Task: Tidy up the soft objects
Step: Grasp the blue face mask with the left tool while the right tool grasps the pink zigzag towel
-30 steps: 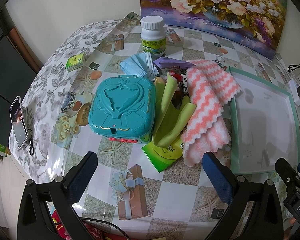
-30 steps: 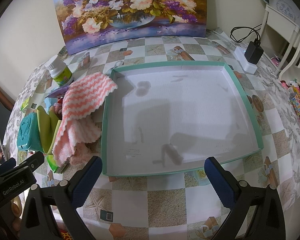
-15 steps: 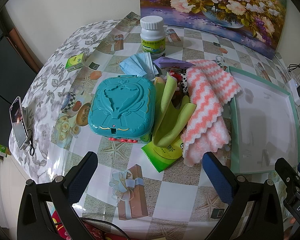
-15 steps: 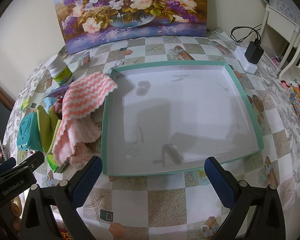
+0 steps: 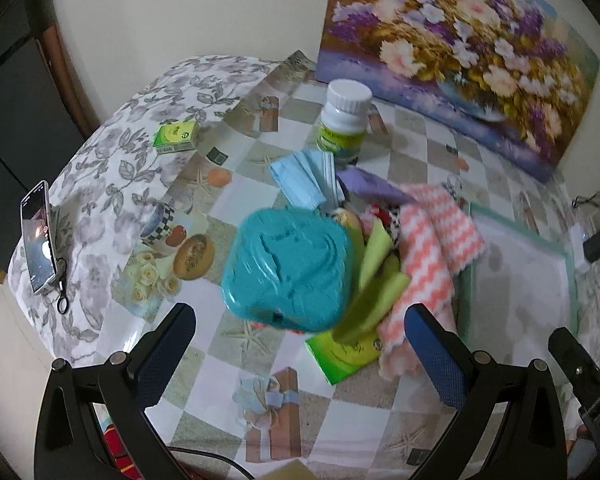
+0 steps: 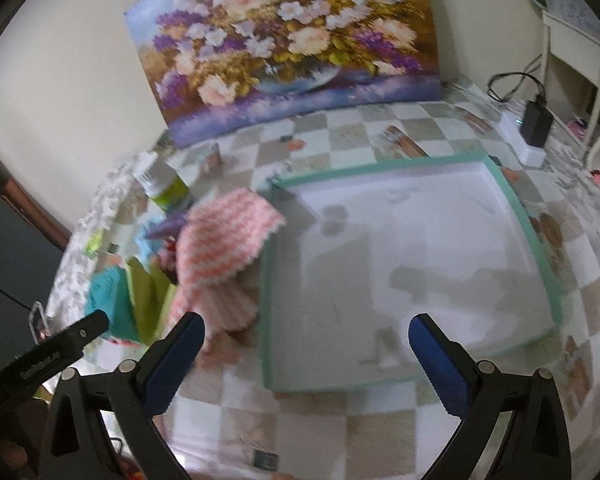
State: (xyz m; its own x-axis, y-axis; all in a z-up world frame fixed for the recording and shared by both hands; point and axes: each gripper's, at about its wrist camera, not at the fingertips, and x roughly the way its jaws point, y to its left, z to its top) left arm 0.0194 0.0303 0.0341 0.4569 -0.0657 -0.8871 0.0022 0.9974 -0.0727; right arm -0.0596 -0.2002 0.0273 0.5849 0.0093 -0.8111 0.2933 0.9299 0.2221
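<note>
Pink towel (image 5: 436,256) between teal case (image 5: 288,268), tray (image 6: 540,256)

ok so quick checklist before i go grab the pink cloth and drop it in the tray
1. Left gripper open and holding nothing: ok.
2. Right gripper open and holding nothing: ok.
3. Tray has room: ok, nothing lies inside it.
4. Pink cloth free to lift: ok on top, nothing lies on it; its far corner hangs over the tray edge.
5. Neighbours clear: not ok, the yellow-green cloth presses against its side and may drag along; the teal case sits just beyond.
6. What lies under the pile: cannot tell, the views are blurred by motion.
</note>
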